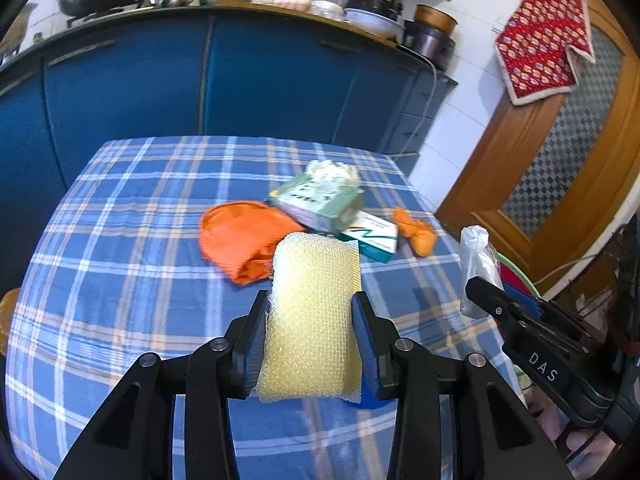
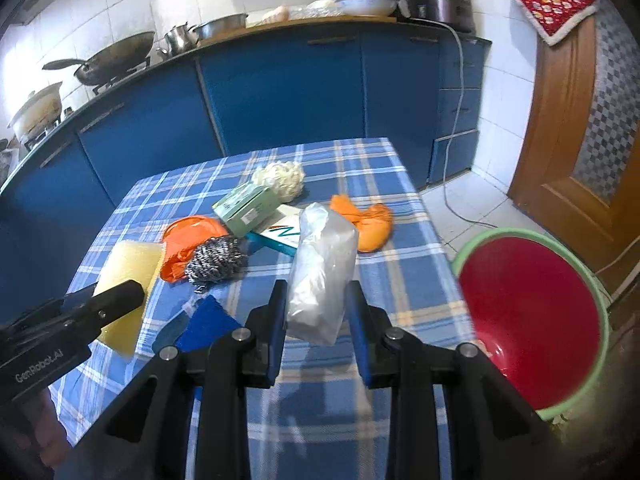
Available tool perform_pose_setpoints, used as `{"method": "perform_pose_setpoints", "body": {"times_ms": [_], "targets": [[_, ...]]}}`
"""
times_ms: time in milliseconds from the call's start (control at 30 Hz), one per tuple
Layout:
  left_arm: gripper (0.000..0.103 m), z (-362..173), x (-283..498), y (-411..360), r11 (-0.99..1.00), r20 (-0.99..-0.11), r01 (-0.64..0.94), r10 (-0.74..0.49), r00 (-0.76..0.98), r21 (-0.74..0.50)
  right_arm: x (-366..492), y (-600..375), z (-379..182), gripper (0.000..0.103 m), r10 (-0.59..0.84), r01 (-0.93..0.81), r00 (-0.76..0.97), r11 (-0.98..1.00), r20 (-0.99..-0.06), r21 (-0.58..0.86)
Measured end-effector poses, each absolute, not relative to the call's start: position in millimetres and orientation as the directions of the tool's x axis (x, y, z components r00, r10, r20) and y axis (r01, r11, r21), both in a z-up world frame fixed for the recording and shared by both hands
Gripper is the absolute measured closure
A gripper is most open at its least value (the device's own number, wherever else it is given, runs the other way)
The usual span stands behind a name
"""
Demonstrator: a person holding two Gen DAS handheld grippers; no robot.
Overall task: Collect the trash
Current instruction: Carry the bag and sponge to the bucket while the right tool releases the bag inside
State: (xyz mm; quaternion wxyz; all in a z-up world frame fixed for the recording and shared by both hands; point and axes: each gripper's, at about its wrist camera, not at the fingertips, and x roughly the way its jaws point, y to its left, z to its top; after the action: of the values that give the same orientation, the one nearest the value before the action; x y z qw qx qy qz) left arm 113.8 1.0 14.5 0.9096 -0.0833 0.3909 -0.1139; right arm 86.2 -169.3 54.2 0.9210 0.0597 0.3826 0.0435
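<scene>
My left gripper [image 1: 310,300] is shut on a yellow sponge [image 1: 312,312] and holds it above the blue plaid table [image 1: 120,280]. My right gripper [image 2: 316,292] is shut on a clear plastic bag [image 2: 324,272], held above the table's right side. That bag also shows in the left wrist view [image 1: 478,264]. On the table lie an orange bag [image 2: 188,236], a steel scourer [image 2: 218,264], a green box [image 2: 248,208], a white and teal box [image 2: 286,234], a white wad [image 2: 280,178] and an orange knotted bag [image 2: 366,222]. A red basin with a green rim [image 2: 532,320] stands on the floor right of the table.
Blue kitchen cabinets [image 2: 280,92] run behind the table, with pans and bowls on the counter. A wooden door [image 2: 568,140] is at the right. A grey cable [image 2: 452,184] trails on the floor tiles. A blue scrap [image 2: 212,324] lies near the table's front.
</scene>
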Motion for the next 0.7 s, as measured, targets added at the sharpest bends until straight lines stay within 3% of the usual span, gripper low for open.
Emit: {"method": "perform_pose_setpoints", "body": {"times_ms": [700], "targets": [[0.062,23,120,-110,0.918,-0.704,0.348,-0.373,0.604,-0.188,47,-271,52,0.071,-0.007,0.168,0.723,0.972,-0.691,0.165]]}}
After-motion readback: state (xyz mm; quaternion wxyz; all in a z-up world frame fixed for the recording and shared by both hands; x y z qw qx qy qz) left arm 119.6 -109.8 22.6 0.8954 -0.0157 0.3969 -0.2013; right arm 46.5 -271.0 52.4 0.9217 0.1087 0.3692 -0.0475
